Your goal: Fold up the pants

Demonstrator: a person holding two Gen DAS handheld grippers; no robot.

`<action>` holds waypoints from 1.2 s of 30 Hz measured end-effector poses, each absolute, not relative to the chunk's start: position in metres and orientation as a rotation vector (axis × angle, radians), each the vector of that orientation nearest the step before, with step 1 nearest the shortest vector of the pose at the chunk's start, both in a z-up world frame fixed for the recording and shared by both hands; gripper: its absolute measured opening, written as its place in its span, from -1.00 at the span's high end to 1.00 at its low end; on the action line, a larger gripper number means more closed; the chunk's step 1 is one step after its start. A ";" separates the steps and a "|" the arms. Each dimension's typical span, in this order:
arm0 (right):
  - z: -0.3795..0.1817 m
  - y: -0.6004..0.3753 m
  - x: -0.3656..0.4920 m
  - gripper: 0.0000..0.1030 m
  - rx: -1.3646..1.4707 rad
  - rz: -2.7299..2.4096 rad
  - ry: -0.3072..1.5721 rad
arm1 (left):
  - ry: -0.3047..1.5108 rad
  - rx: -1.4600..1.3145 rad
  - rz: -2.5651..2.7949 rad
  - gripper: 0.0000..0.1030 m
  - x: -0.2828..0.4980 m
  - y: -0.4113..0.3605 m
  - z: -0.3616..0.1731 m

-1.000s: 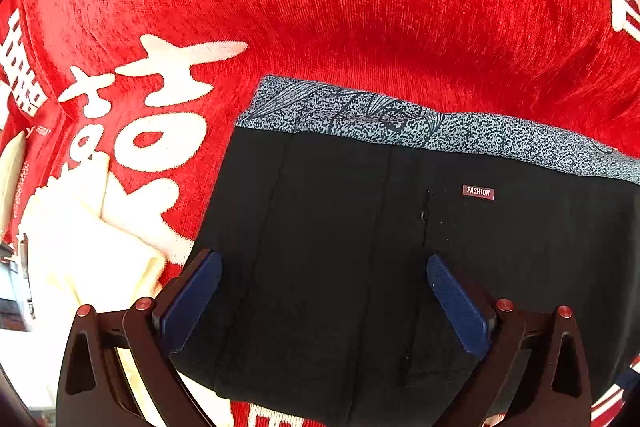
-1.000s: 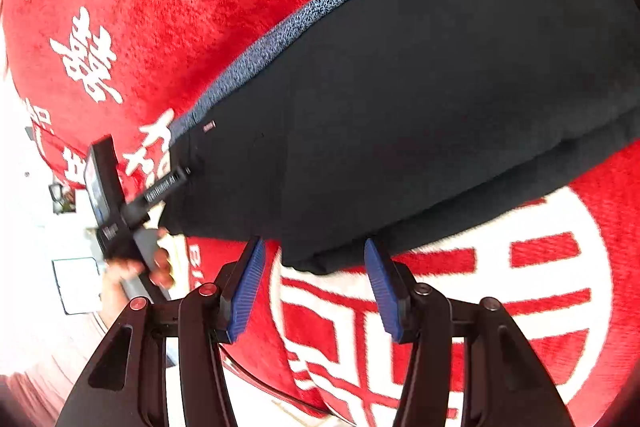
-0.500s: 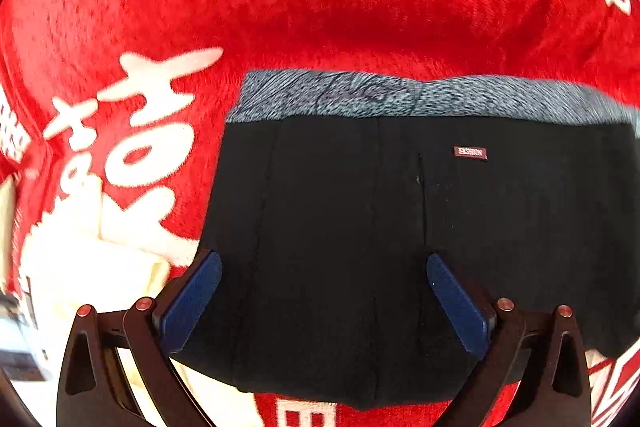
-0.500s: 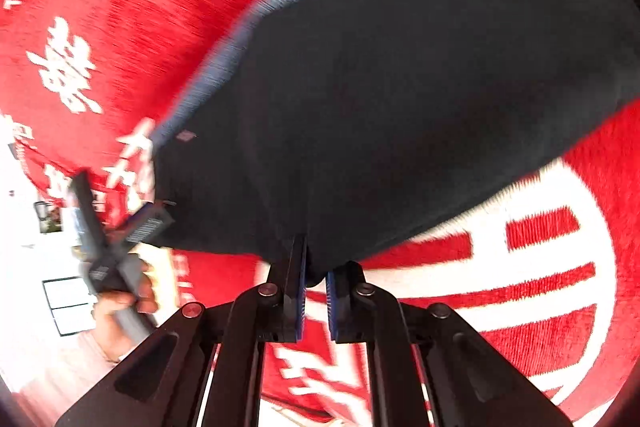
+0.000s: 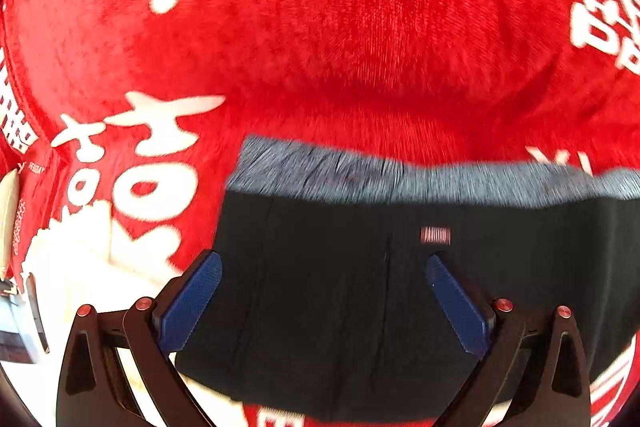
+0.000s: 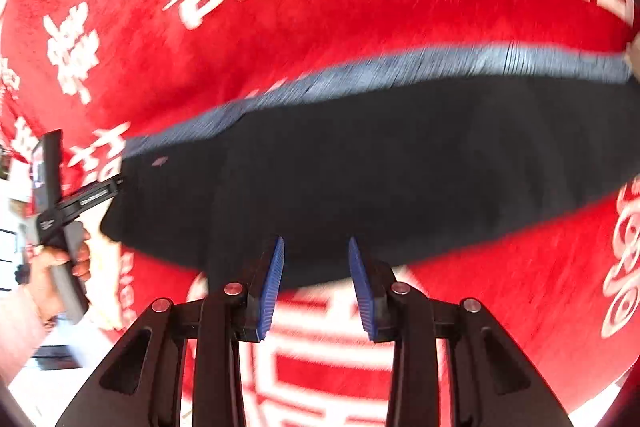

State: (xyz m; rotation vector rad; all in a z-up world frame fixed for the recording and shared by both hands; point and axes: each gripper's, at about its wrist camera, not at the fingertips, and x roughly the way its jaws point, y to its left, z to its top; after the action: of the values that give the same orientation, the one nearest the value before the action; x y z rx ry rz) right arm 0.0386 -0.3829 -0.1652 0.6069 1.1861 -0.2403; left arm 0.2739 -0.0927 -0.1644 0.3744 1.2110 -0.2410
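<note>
Black pants (image 5: 340, 287) with a grey patterned waistband (image 5: 400, 179) and a small red label (image 5: 435, 235) lie folded flat on a red blanket. My left gripper (image 5: 320, 291) is wide open, its blue pads hovering over the pants' left part. In the right wrist view the same pants (image 6: 380, 167) stretch across the middle. My right gripper (image 6: 316, 267) is open, its pads on either side of the pants' near folded edge, holding nothing. The left gripper (image 6: 100, 193) and the hand holding it show at the pants' left end.
The red blanket (image 5: 360, 27) with white characters covers the whole surface. A cream cloth (image 5: 68, 267) lies at the left, beside the pants. The blanket's edge and a pale floor (image 6: 24, 235) show at the far left.
My right gripper was shut on the pants' near edge half a second ago and has now opened and let go. The left gripper stayed open and shifted slightly over the pants.
</note>
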 end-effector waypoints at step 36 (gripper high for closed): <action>-0.197 -0.357 0.017 0.36 -0.217 -0.216 1.231 | 1.315 0.410 -0.463 -1.00 0.165 -0.225 -0.194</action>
State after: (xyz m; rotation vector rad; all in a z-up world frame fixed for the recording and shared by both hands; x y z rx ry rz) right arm 0.0172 -0.3574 -0.1966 -0.2168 1.2310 -0.2157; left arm 0.1649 -0.2249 -0.1937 0.4100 1.3149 -0.4630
